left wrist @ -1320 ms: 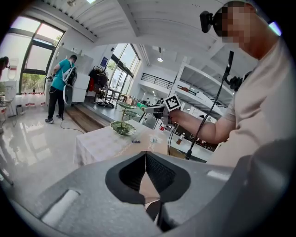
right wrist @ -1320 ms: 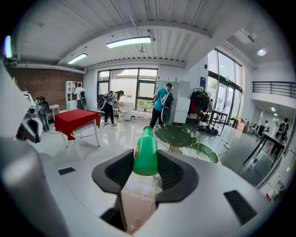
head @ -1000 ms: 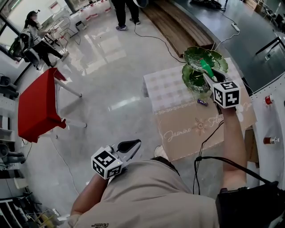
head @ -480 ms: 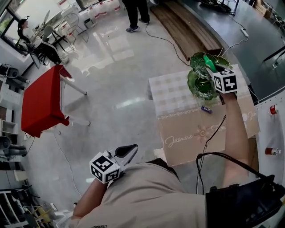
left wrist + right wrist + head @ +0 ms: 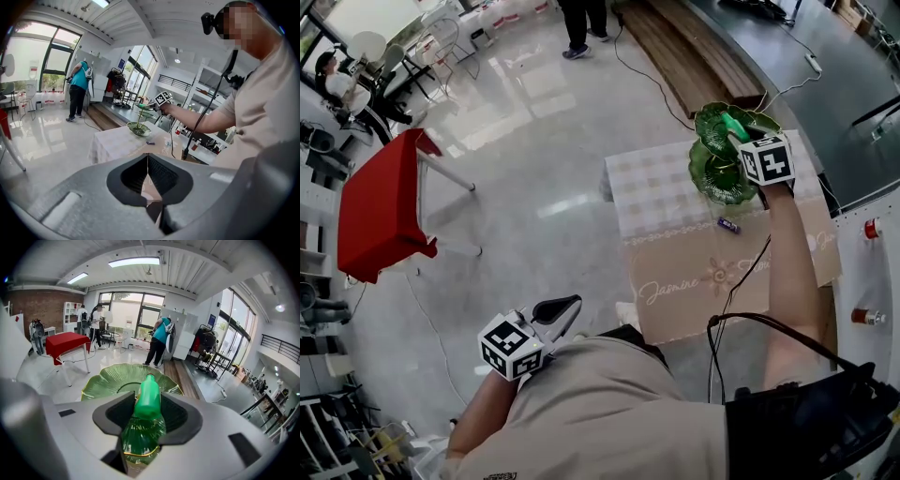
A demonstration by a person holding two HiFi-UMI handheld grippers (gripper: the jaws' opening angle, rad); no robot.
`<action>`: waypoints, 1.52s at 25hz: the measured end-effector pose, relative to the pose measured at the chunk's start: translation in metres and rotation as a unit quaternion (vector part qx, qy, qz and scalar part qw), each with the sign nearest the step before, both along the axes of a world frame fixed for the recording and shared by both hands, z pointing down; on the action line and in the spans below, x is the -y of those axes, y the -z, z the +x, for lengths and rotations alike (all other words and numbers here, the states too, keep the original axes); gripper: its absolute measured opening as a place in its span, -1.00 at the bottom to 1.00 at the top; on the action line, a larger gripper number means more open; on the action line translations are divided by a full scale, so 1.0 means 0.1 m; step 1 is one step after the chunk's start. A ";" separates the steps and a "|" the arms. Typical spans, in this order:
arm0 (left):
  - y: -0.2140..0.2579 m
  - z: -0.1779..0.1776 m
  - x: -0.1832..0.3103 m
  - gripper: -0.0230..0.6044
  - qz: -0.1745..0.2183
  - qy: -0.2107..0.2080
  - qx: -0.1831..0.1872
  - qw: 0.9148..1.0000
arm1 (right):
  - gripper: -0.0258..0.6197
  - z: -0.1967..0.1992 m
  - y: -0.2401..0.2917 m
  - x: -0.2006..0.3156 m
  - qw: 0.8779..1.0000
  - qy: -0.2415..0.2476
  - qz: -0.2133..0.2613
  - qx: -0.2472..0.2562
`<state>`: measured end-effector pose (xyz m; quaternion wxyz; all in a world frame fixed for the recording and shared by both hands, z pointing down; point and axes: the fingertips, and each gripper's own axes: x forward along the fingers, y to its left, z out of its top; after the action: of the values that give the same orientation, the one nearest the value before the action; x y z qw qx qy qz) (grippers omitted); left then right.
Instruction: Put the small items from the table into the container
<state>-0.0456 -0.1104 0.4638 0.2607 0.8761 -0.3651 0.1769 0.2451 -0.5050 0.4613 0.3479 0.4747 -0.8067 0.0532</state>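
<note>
My right gripper (image 5: 739,139) holds a small green bottle (image 5: 147,413) over the top tier of a green leaf-shaped tiered dish (image 5: 107,380). Its jaws are opening, with the bottle (image 5: 732,125) still between the pads, cap pointing forward. The dish (image 5: 711,176) stands at the far side of the cloth-covered table (image 5: 675,253). A small purple item (image 5: 728,225) lies on the cloth near the dish's foot. My left gripper (image 5: 558,312) hangs low beside my body, well away from the table. It is shut with nothing in it (image 5: 148,161).
A red table (image 5: 380,211) stands on the shiny floor to the left. A white cabinet with red knobs (image 5: 870,229) borders the table's right side. A black cable (image 5: 727,309) runs along my right arm. People stand in the background.
My right gripper carried the green bottle farther out and a little down, from beside the dish to over its top tier. The left gripper has barely moved.
</note>
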 end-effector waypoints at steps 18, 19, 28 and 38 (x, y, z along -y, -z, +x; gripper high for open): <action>0.11 -0.20 -0.20 -0.90 0.020 -0.042 -0.024 0.999 | -0.28 0.06 0.53 -0.90 0.996 -0.039 0.074 0.045; 0.11 -0.21 -0.24 -0.90 0.021 -0.046 -0.026 0.998 | -0.28 0.03 0.56 -1.02 0.995 -0.039 0.081 0.050; 0.15 -0.37 -0.65 -0.90 0.030 -0.087 -0.053 0.994 | -0.63 -0.52 0.36 -2.50 0.991 -0.041 0.084 0.092; 0.08 -0.60 -1.14 -0.90 0.029 -0.124 -0.070 0.989 | -0.83 -1.44 -0.14 -4.11 0.988 -0.033 0.018 0.151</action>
<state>-0.1057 0.0041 0.4555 0.2357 0.9320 -0.2398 0.1354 0.1012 -0.0940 0.4752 0.2116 0.4942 -0.8345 0.1211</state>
